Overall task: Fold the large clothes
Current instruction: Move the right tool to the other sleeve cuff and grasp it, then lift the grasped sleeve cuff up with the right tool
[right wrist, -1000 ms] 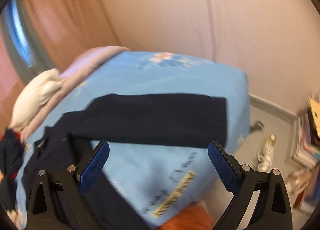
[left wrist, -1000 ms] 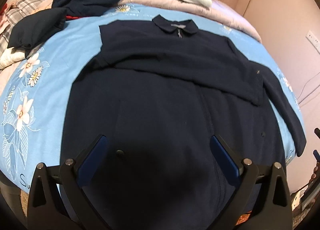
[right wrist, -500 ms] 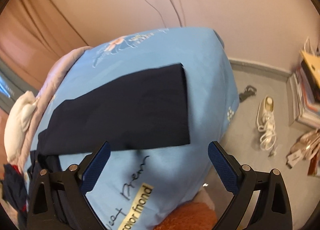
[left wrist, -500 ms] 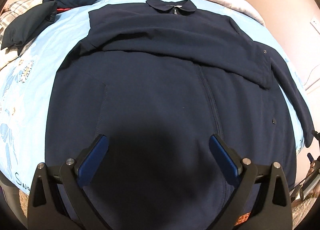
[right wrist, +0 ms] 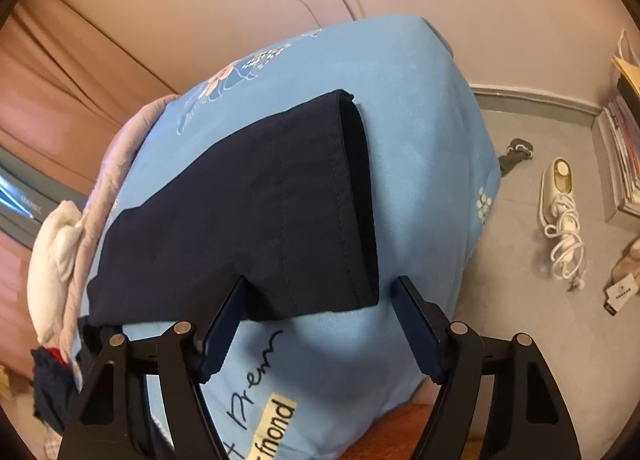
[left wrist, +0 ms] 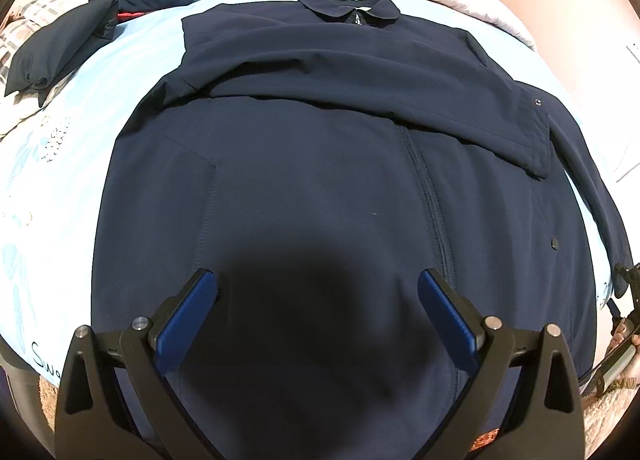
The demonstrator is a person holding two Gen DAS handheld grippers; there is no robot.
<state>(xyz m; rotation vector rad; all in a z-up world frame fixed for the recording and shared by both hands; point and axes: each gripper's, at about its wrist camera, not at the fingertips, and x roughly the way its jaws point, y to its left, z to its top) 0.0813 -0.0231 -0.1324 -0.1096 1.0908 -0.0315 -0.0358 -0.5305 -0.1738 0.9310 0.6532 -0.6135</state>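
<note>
Where shadow falls, jacket (left wrist: 320, 188) detail indistinct.

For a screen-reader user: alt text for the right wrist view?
The open right claw hovers at the cuff of a navy sleeve lying flat on a light blue bedsheet; a white shoe lies on the floor.

A home bedroom; blue floral bedsheet (right wrist: 420, 108), curtain (right wrist: 60, 72), shoe (right wrist: 558, 188) on floor.
</note>
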